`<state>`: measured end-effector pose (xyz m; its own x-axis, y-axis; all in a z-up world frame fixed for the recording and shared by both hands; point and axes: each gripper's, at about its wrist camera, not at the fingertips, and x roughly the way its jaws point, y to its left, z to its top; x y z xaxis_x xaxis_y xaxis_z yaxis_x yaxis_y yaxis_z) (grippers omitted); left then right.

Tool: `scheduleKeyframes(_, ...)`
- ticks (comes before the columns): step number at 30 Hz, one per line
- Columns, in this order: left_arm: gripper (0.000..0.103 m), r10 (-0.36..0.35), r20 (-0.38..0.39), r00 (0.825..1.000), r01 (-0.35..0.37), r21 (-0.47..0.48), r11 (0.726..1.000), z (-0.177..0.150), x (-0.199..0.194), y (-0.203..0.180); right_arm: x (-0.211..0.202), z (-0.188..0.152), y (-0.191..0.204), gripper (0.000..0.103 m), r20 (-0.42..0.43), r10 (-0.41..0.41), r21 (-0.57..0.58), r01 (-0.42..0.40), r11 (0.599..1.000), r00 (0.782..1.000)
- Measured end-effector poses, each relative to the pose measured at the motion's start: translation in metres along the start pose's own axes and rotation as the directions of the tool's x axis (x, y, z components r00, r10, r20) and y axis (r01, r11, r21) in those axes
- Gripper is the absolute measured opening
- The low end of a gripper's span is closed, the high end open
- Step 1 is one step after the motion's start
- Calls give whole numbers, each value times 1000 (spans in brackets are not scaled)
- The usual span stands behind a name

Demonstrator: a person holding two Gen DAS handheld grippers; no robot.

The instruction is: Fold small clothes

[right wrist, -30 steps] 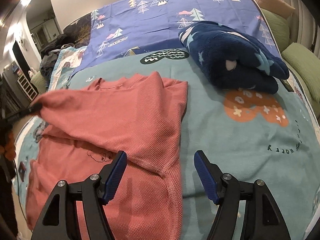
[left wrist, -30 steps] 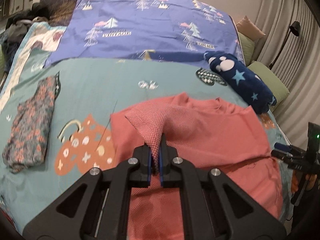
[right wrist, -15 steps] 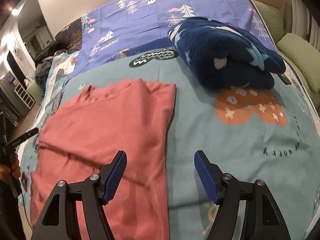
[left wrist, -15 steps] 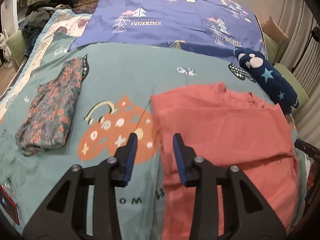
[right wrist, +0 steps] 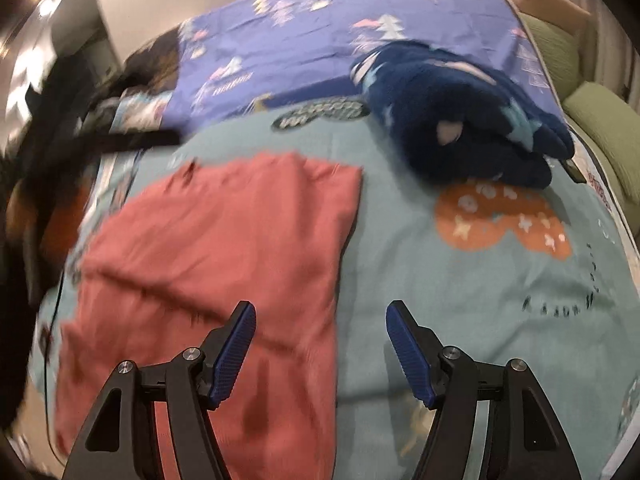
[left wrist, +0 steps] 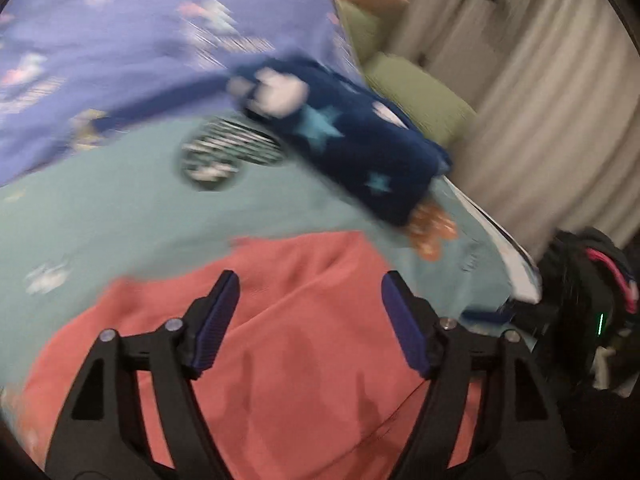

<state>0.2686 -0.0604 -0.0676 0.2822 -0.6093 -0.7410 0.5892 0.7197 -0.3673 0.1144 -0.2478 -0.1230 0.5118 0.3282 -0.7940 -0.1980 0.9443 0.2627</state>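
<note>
A salmon-red knit top (right wrist: 224, 248) lies flat on the teal bedspread (right wrist: 460, 288), its sleeves folded in. In the blurred left wrist view the same top (left wrist: 288, 360) fills the lower half. My left gripper (left wrist: 308, 304) hovers over the top with its jaws opening wide and nothing pinched between them. My right gripper (right wrist: 320, 328) stands open above the top's right edge, its left finger (right wrist: 236, 352) over the cloth and its right finger (right wrist: 408, 352) over bare bedspread. The left gripper shows as a dark blur (right wrist: 132, 140) at the far left of the right wrist view.
A rolled navy fleece with stars (right wrist: 460, 128) lies at the back right. A purple tree-print sheet (right wrist: 320, 28) covers the far end of the bed. Green cushions (right wrist: 600, 120) and a curtain (left wrist: 540, 100) line the right side. Dark gear with a green light (left wrist: 592, 320) stands off the bed's edge.
My left gripper let go of the folded sleeve, opened wide and swung to the right across the top. The sleeve now lies flat. The right gripper stayed in place, open.
</note>
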Motion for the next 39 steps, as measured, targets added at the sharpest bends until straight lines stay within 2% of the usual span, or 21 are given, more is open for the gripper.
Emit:
scheduleKeyframes(1,74,-26,-71,997,26,4,1000,13,22,-4,0,-4,1,69,-5,-7,-7,7,1000,1000)
scheduleKeyframes(3,74,-82,-189,979,87,17,996,26,54,-13,-2,-10,0,69,-8,-12,-7,12,1000,1000)
scheduleKeyframes(5,74,-149,-315,937,163,18,986,33,81,-19,-4,-12,-4,70,-3,-8,11,8,1000,1000)
scheduleKeyframes(6,74,-168,-383,908,192,25,981,34,95,-24,-6,-12,-7,70,3,-3,24,3,1000,1000)
scheduleKeyframes(7,74,-158,-443,882,201,50,978,33,108,-31,-7,-13,-10,70,10,2,38,-2,999,1000)
scheduleKeyframes(9,71,-119,-499,858,198,108,974,28,121,-42,-8,-15,-16,71,24,1,61,-3,998,1000)
scheduleKeyframes(10,69,-119,-509,853,206,120,971,28,123,-46,-8,-15,-18,71,27,0,67,-2,998,1000)
scheduleKeyframes(12,67,-175,-507,844,269,117,956,30,127,-57,-7,-17,-22,72,33,-5,81,2,997,999)
scheduleKeyframes(14,67,-246,-475,845,326,92,941,35,128,-65,-6,-18,-27,73,34,-4,101,0,995,999)
scheduleKeyframes(16,67,-313,-406,859,369,66,927,47,130,-71,-4,-19,-30,73,30,-2,120,-2,993,1000)
scheduleKeyframes(18,67,-337,-351,874,370,30,928,54,132,-73,-6,-23,-32,73,29,-8,134,4,991,1000)
scheduleKeyframes(20,67,-313,-347,884,337,10,941,55,137,-73,-7,-24,-33,73,31,-17,140,13,990,999)
scheduleKeyframes(22,67,-242,-306,921,272,57,961,53,129,-76,-8,-24,-32,73,32,-17,141,12,990,999)
scheduleKeyframes(26,67,-167,-249,954,206,141,968,44,100,-81,-7,-26,-25,73,30,3,120,-6,993,1000)
scheduleKeyframes(28,67,-81,-176,981,112,174,978,41,76,-78,-7,-25,-20,73,33,17,101,-20,995,999)
scheduleKeyframes(30,67,13,-75,997,0,179,984,27,39,-65,-8,-23,-16,73,41,36,90,-39,995,999)
scheduleKeyframes(32,67,80,-1,997,-78,155,985,13,9,-50,-9,-18,-16,73,58,68,89,-73,993,996)
scheduleKeyframes(34,67,159,76,984,-166,96,981,-7,-33,-18,-7,-11,-18,73,71,129,110,-137,985,989)
scheduleKeyframes(36,69,253,130,959,-256,7,967,-36,-68,15,3,2,-28,73,68,204,159,-212,964,977)
scheduleKeyframes(39,74,361,126,924,-348,-117,930,-75,-101,65,26,24,-47,73,65,273,239,-281,930,960)
